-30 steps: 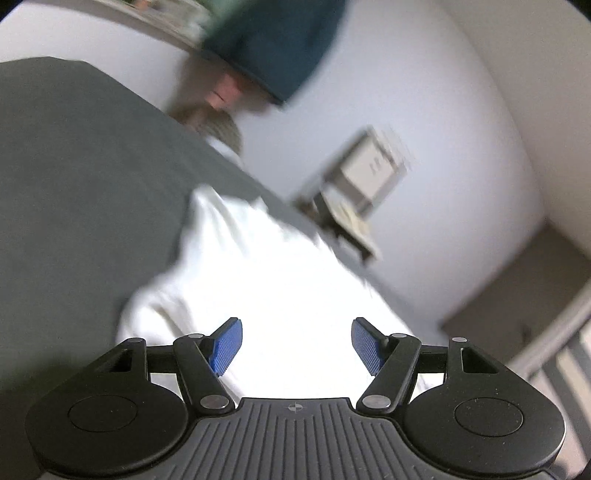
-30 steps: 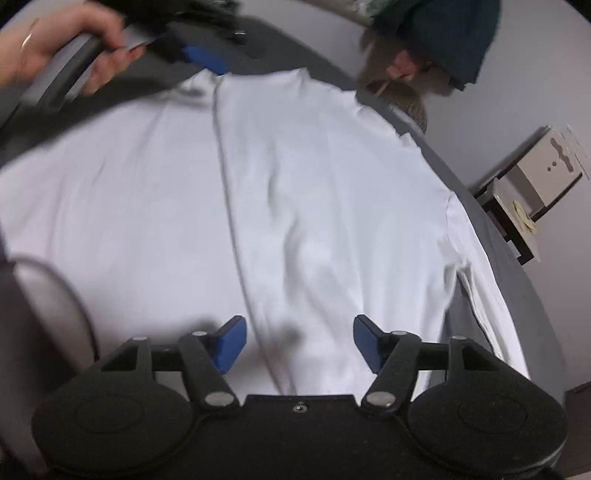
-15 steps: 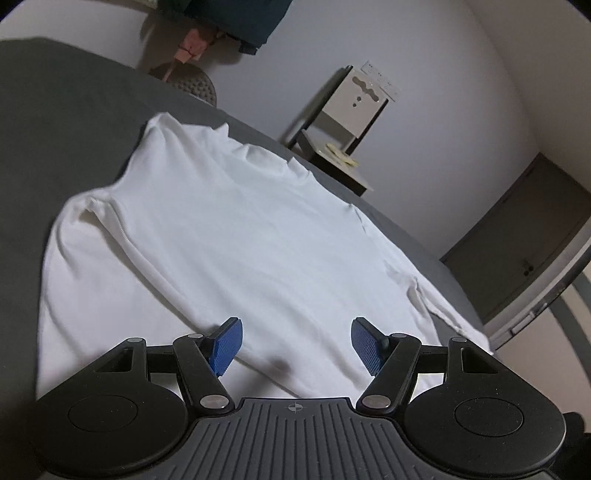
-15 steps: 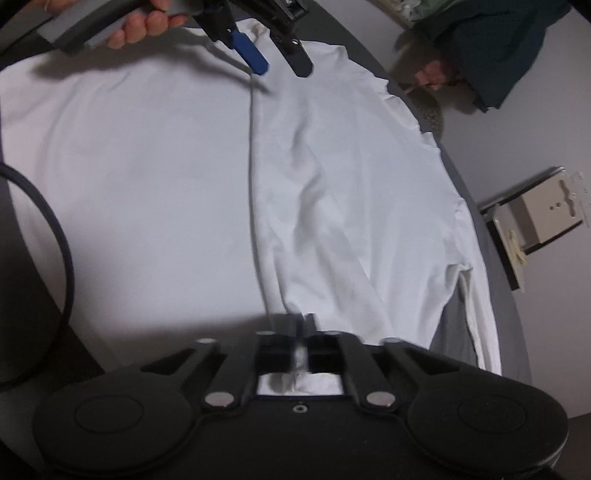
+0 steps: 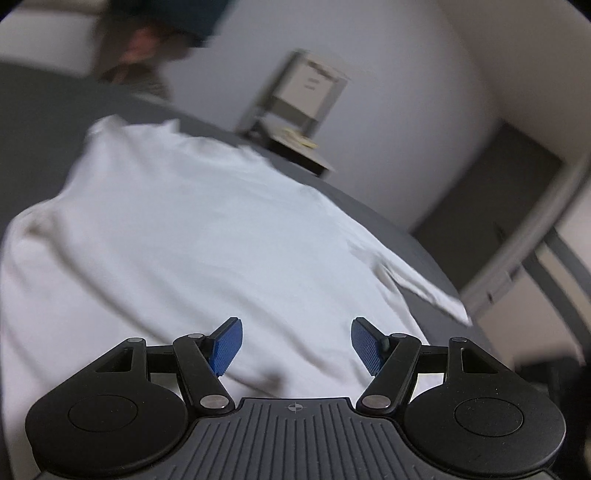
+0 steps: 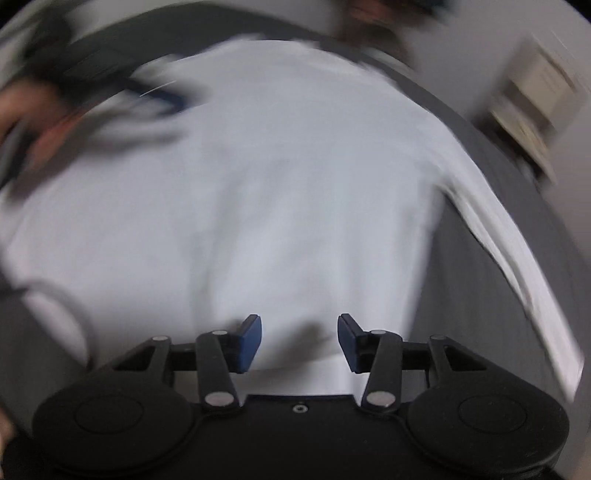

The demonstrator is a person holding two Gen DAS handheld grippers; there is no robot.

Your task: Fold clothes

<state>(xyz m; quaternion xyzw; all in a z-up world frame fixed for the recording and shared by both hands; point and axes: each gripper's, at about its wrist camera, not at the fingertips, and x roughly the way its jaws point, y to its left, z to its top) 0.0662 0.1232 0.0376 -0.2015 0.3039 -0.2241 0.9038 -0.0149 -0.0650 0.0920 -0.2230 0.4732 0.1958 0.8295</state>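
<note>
A white long-sleeved shirt lies spread flat on a dark grey surface; one sleeve runs off to the right. My left gripper hovers over the shirt's near part, open, nothing between its blue pads. In the right wrist view the same shirt fills the blurred picture, its sleeve along the right edge. My right gripper is over the shirt's near hem with its jaws opening and no cloth between them. A blurred hand with the left gripper shows at upper left.
A small stand with a white box stands against the pale wall beyond the grey surface. Dark clothing hangs at the top left. A dark door is at the right.
My right gripper's jaws went from open to shut and now stand apart again; its view has swung and blurred. The left wrist view shifted sideways across the shirt, jaws unchanged.
</note>
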